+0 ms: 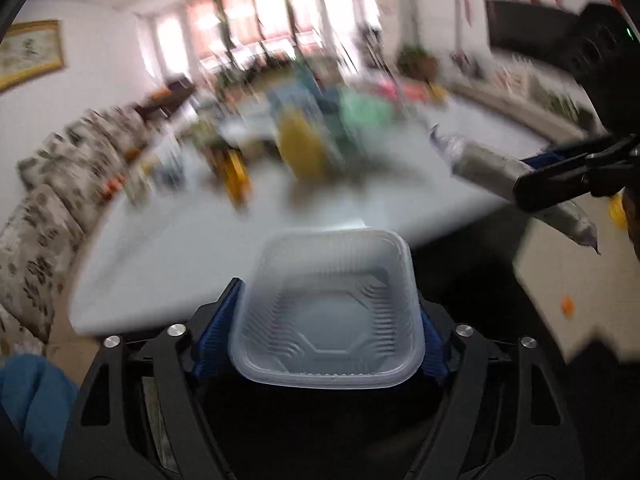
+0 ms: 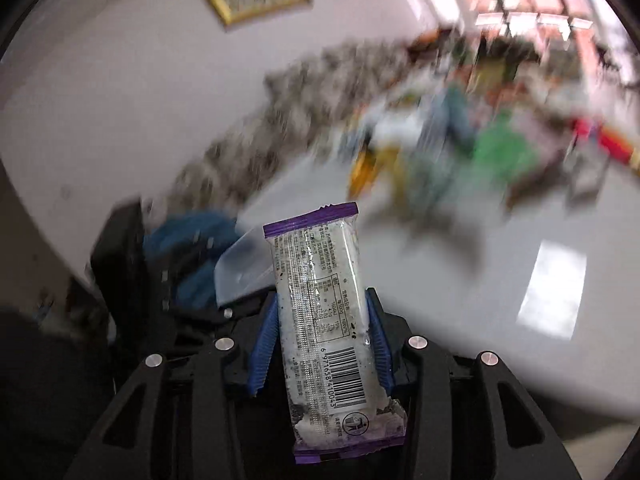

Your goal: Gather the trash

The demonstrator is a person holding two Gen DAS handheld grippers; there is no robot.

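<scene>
Left claw (image 1: 328, 316) clamps a clear ribbed plastic tray (image 1: 328, 308) — right claw (image 2: 322, 344) pinches a purple-edged snack wrapper (image 2: 324, 320).

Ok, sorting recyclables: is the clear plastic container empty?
Empty. Its ribbed bottom shows bare through the clear plastic container in the left gripper.

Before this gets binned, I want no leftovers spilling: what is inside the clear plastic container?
The clear plastic container in the left tongs looks empty: only its ribbed base shows. The corners under the near rim are hidden.
</scene>
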